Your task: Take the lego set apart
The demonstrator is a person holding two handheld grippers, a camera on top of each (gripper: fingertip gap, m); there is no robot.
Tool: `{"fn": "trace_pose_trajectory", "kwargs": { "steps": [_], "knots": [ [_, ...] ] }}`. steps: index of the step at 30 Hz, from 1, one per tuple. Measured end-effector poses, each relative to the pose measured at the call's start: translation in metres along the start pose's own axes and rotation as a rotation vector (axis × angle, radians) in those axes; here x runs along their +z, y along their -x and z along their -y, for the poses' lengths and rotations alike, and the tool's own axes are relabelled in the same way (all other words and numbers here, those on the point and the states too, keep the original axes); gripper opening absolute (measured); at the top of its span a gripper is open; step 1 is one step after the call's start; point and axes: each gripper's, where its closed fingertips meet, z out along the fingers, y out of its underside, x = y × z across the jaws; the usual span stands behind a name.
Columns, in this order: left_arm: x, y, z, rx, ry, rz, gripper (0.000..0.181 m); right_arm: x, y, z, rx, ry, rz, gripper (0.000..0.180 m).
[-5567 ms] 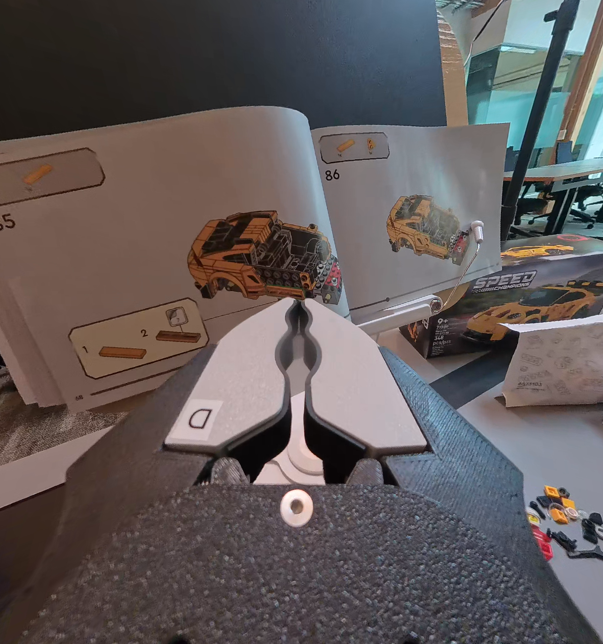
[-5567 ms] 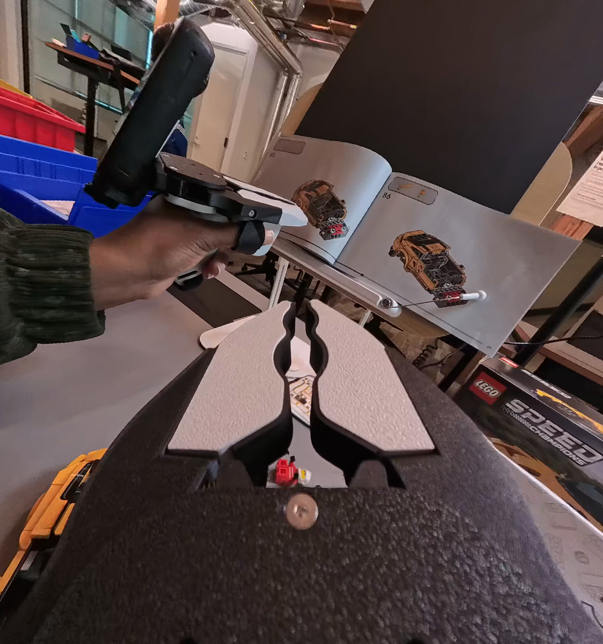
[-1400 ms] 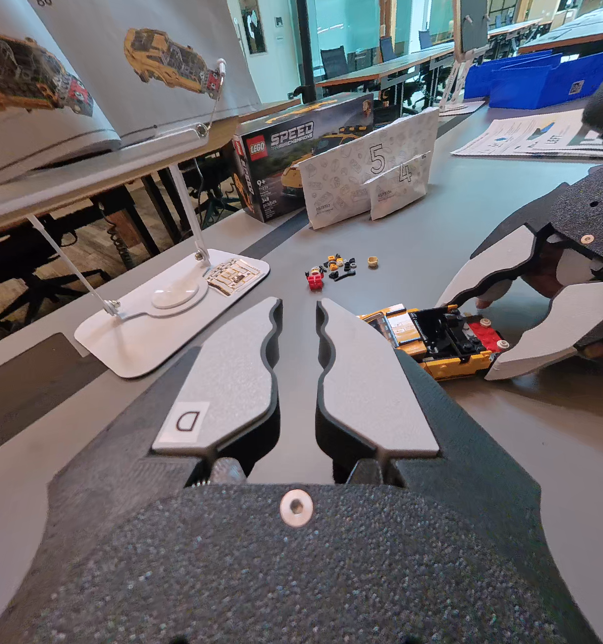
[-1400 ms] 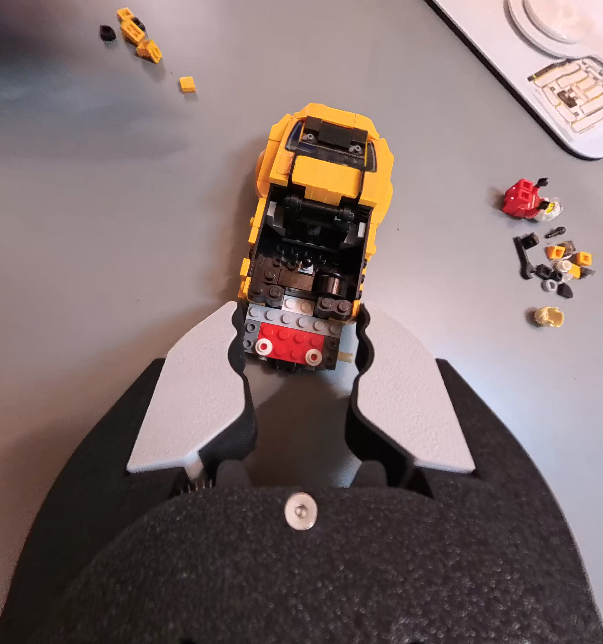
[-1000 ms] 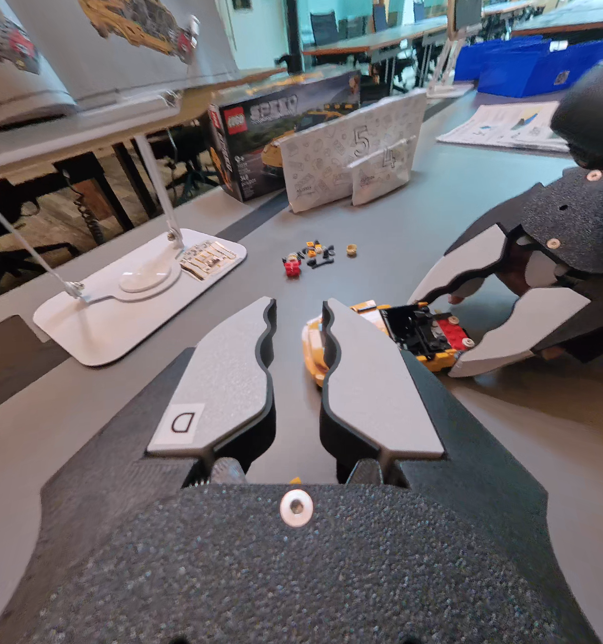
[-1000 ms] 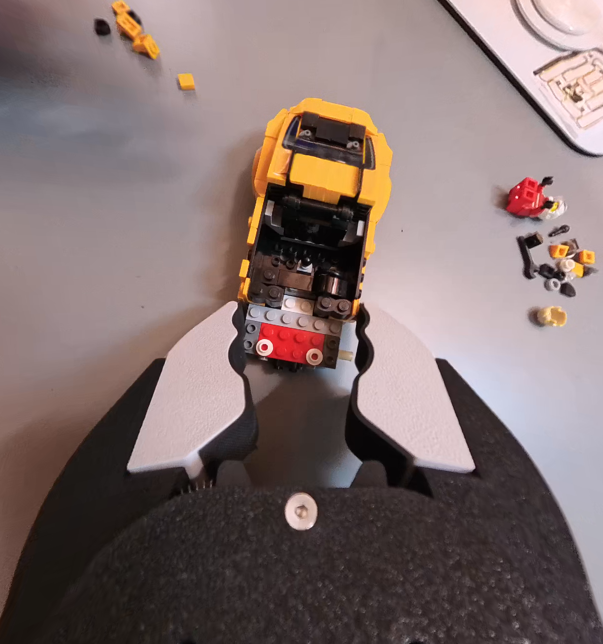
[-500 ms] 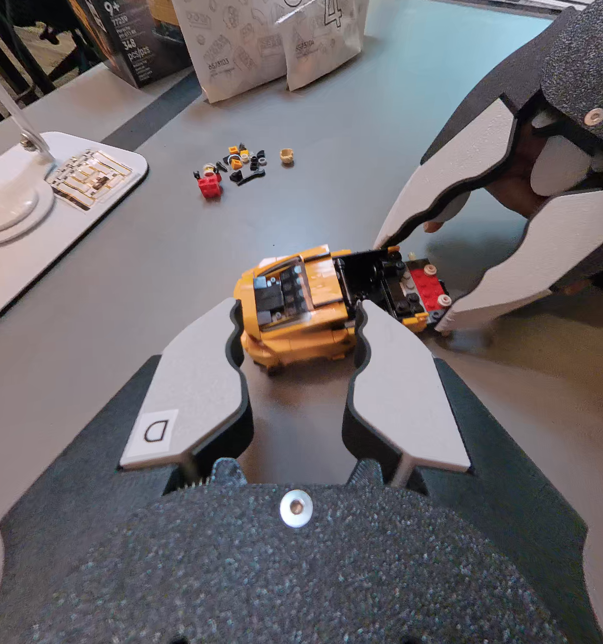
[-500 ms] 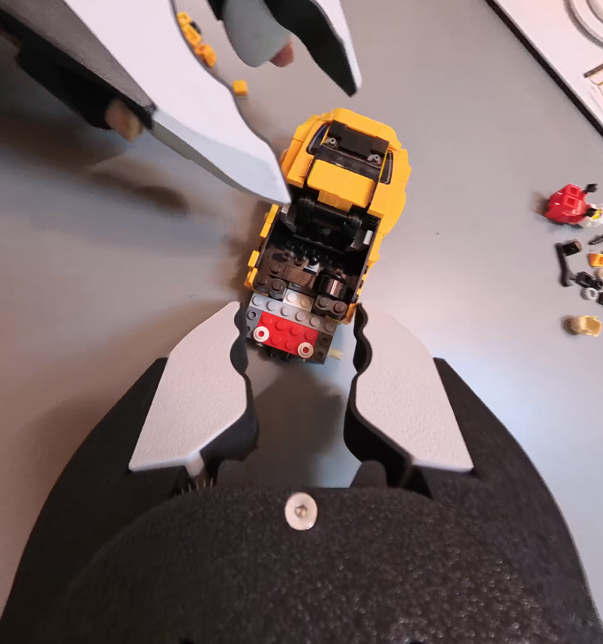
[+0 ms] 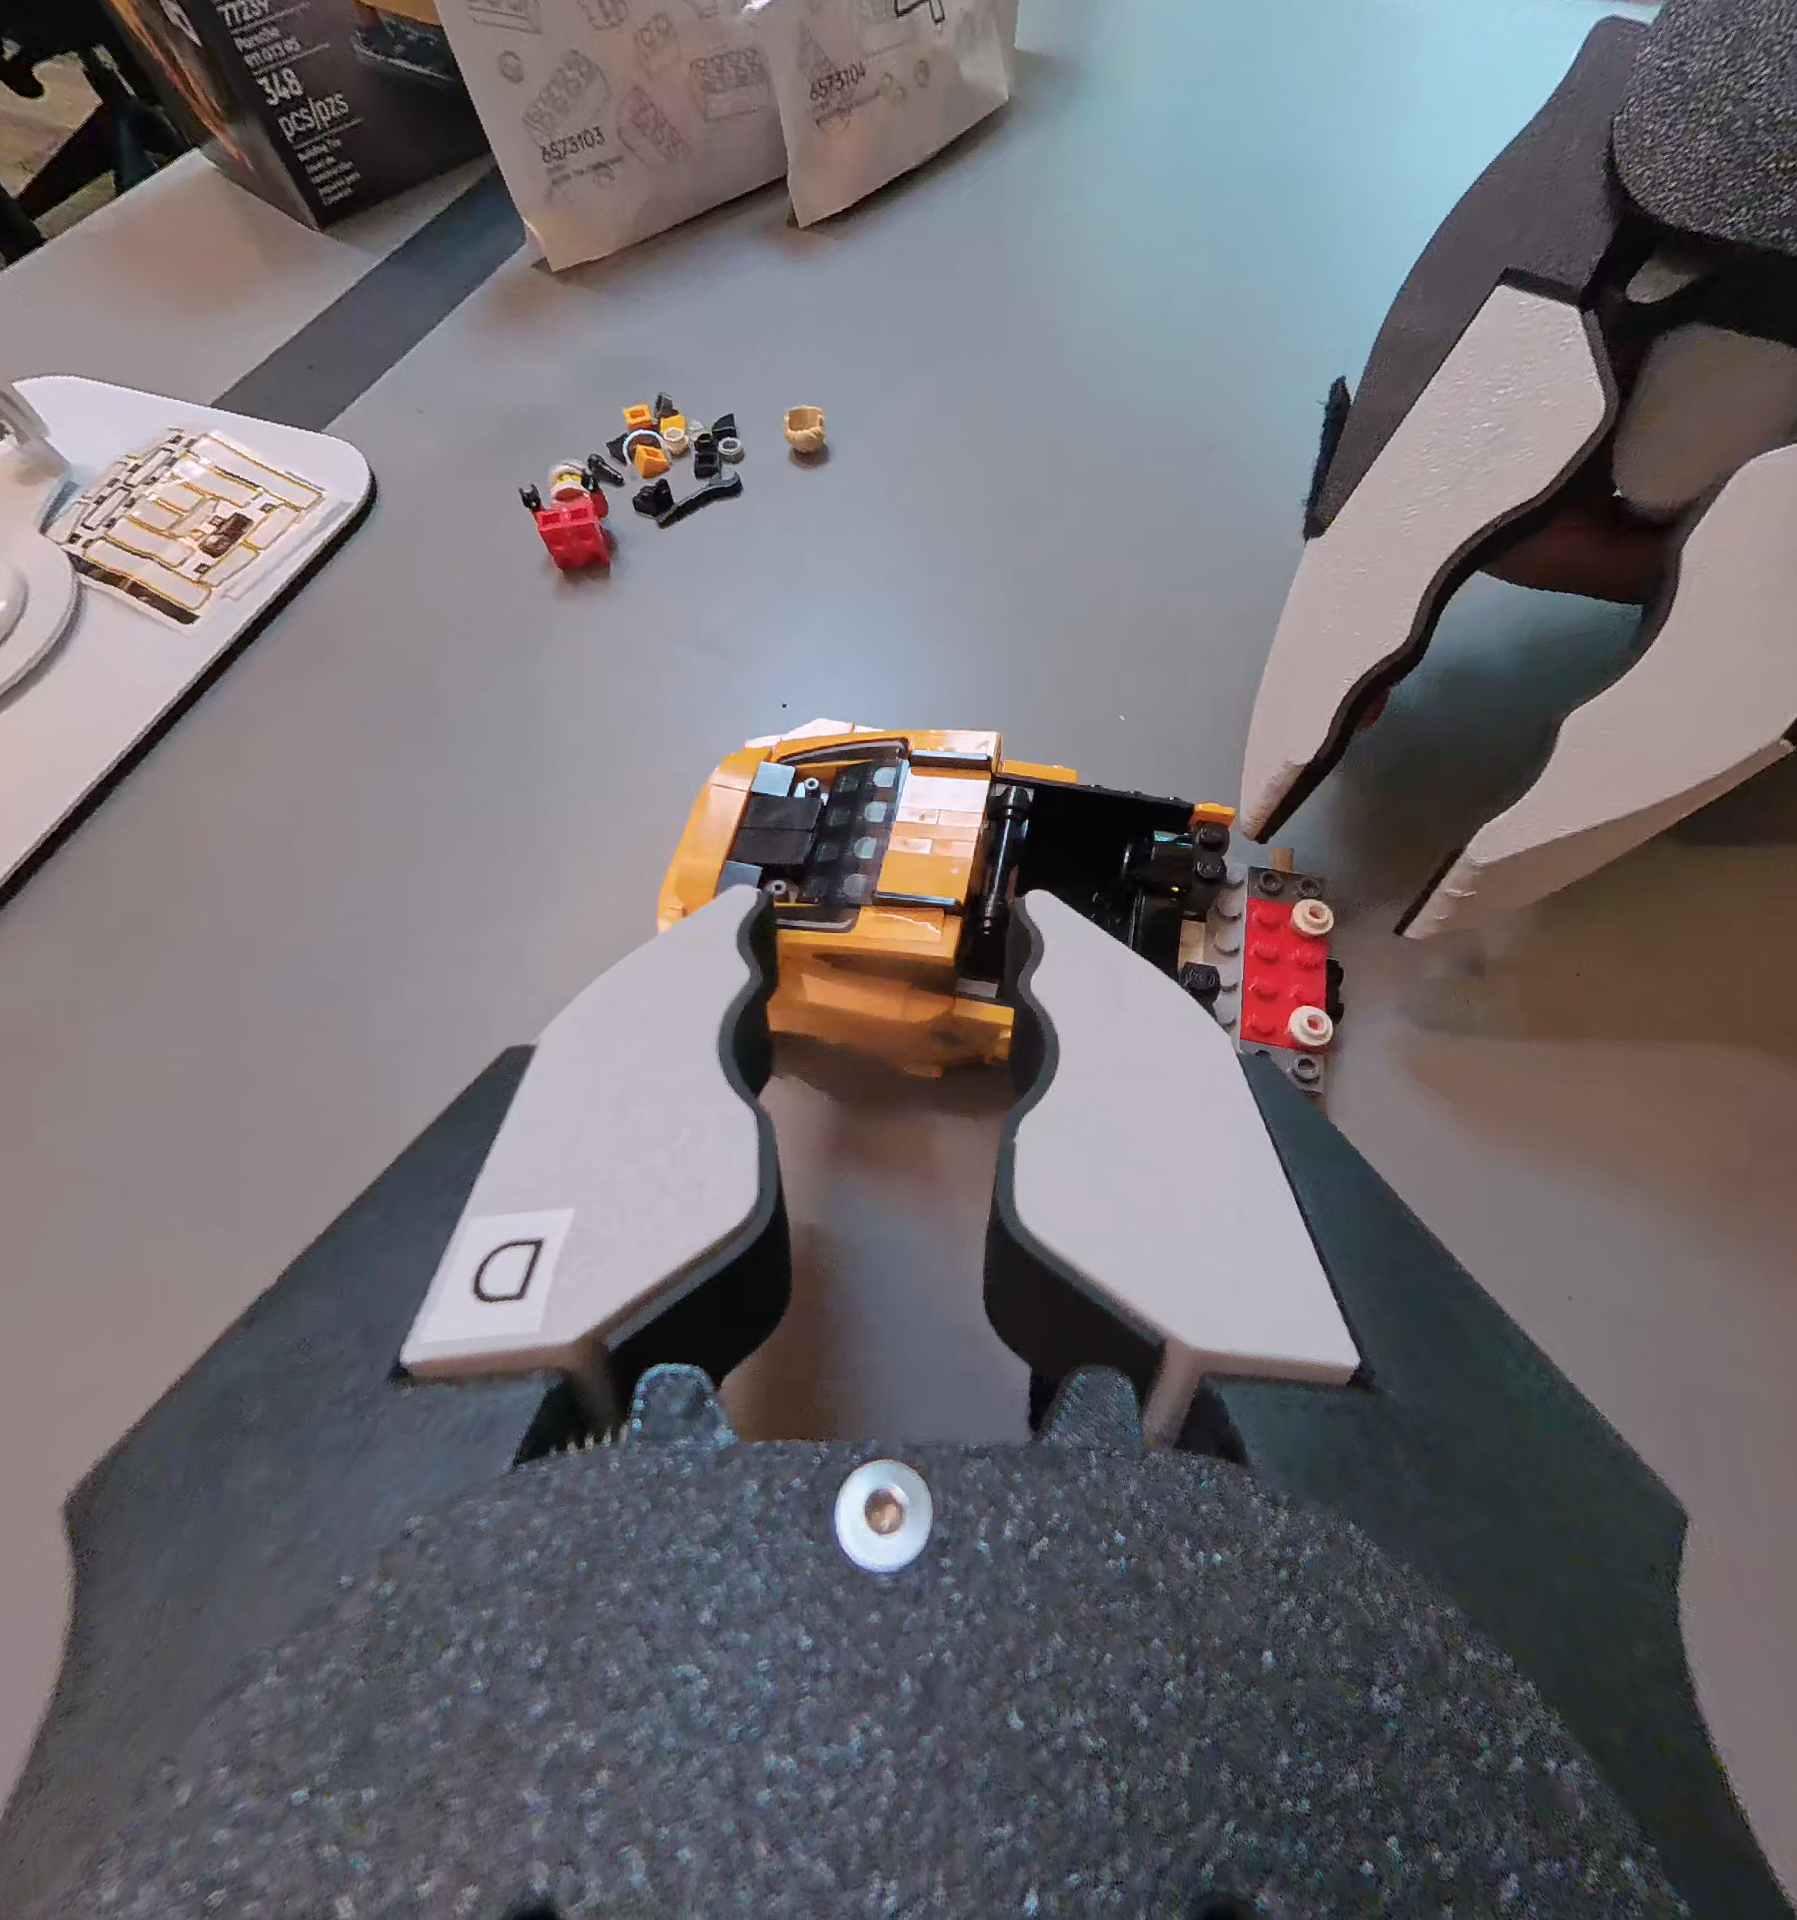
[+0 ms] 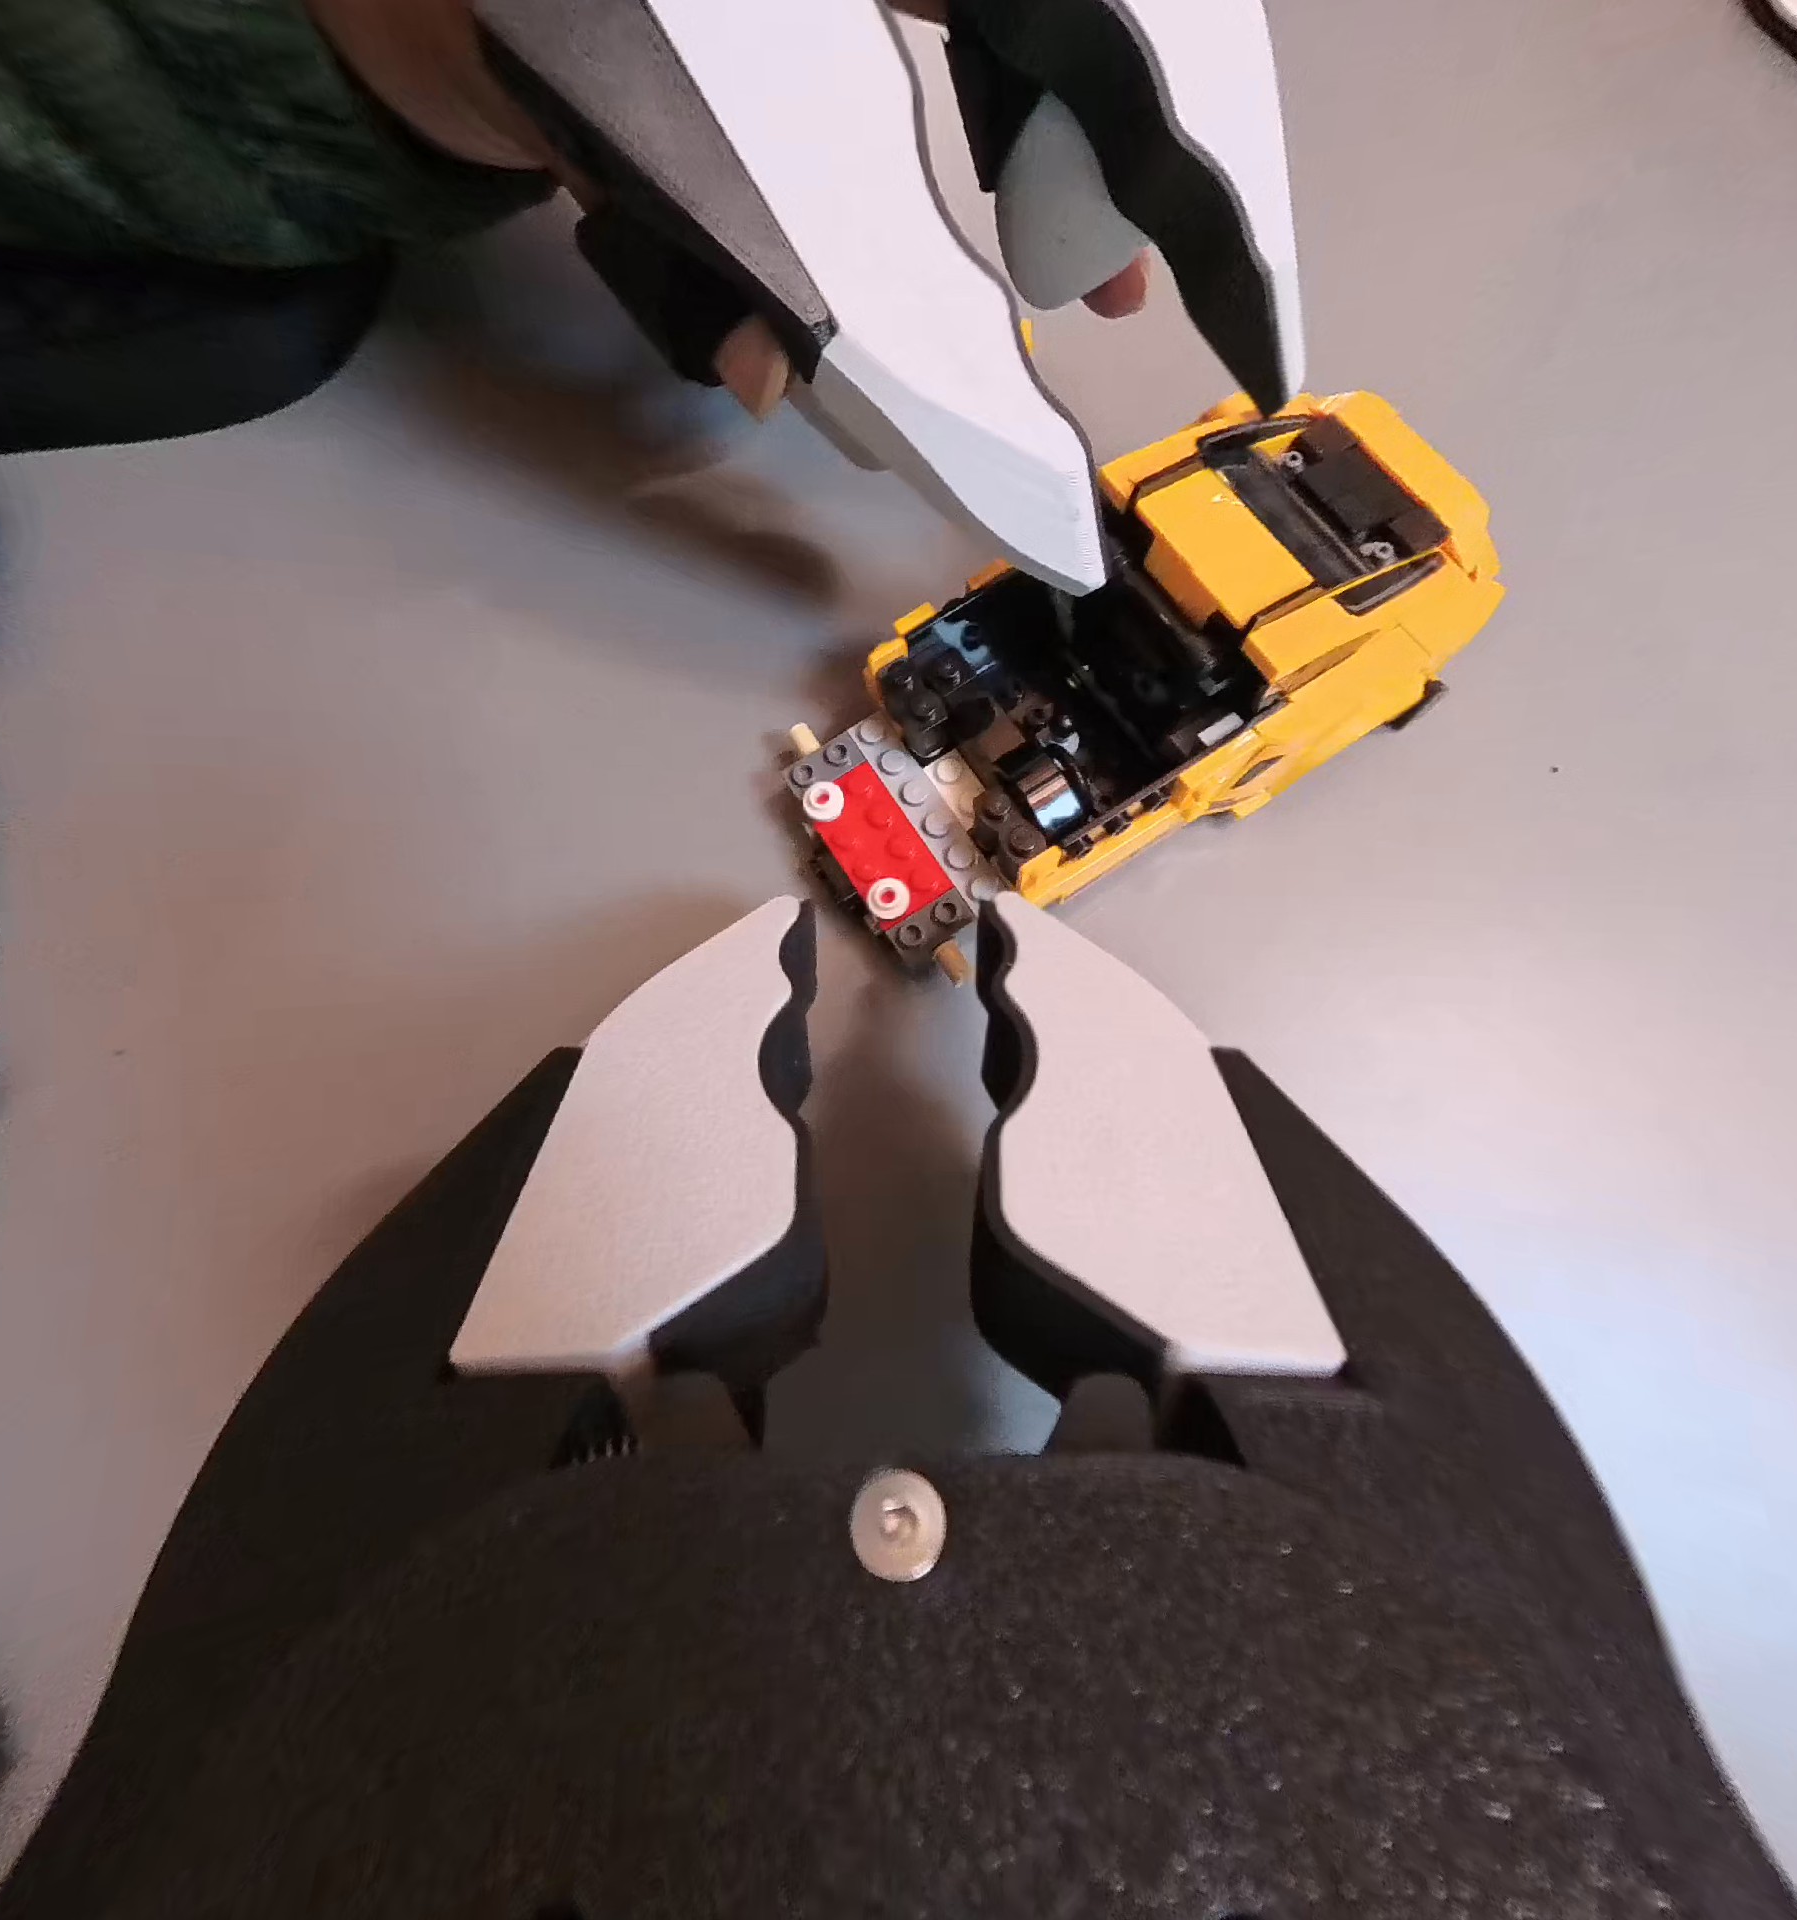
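Left wrist view: one yellow brick-built toy car (image 9: 878, 894) on the grey counter (image 9: 406, 935); roof partly gone, black interior exposed, a red studded plate (image 9: 1278, 966) with two white round studs at its rear. Left gripper (image 9: 889, 920) jaws apart, straddling the car's front half; contact not certain. Right gripper (image 9: 1330, 883) jaws apart, tips just beside the car's rear. One cluster of small loose black, orange and red pieces (image 9: 645, 473) beyond. Two white printed paper bags (image 9: 665, 114), one dark printed box (image 9: 291, 104), one white stand base (image 9: 146, 540) bearing a sticker sheet; writing present, not transcribed.
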Motion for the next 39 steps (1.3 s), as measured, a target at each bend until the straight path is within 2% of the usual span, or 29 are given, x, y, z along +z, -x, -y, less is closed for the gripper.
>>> {"fn": "trace_pose_trajectory", "kwargs": {
  "steps": [3, 6, 11, 15, 18, 27, 32, 39],
  "knots": [
    [0.000, -0.003, -0.001, 0.031, 0.009, 0.000, 0.043, 0.001, -0.001, -0.001, -0.029, 0.003, -0.006, 0.027],
    [0.000, -0.007, 0.003, 0.005, -0.011, -0.027, 0.054, -0.007, -0.004, 0.006, -0.008, -0.053, 0.004, 0.026],
    [0.005, -0.010, 0.004, -0.047, -0.027, -0.042, 0.060, -0.028, -0.030, 0.017, 0.058, -0.166, -0.087, 0.031],
    [0.010, -0.010, 0.002, 0.007, -0.009, -0.014, 0.054, -0.037, -0.050, 0.018, 0.127, -0.212, -0.153, 0.032],
    [0.009, -0.007, 0.001, 0.041, -0.002, -0.002, 0.039, -0.035, -0.056, 0.014, 0.170, -0.207, -0.162, 0.029],
    [0.006, -0.014, 0.000, 0.078, 0.005, -0.051, 0.039, -0.016, -0.049, 0.004, 0.230, -0.160, -0.093, 0.024],
    [0.000, -0.030, -0.003, 0.169, -0.012, -0.159, 0.039, -0.010, -0.036, 0.000, 0.185, -0.121, -0.028, 0.023],
    [-0.001, -0.030, -0.003, 0.163, -0.033, -0.184, 0.039, -0.004, -0.001, -0.007, -0.054, -0.038, 0.070, 0.023]
  ]
}}
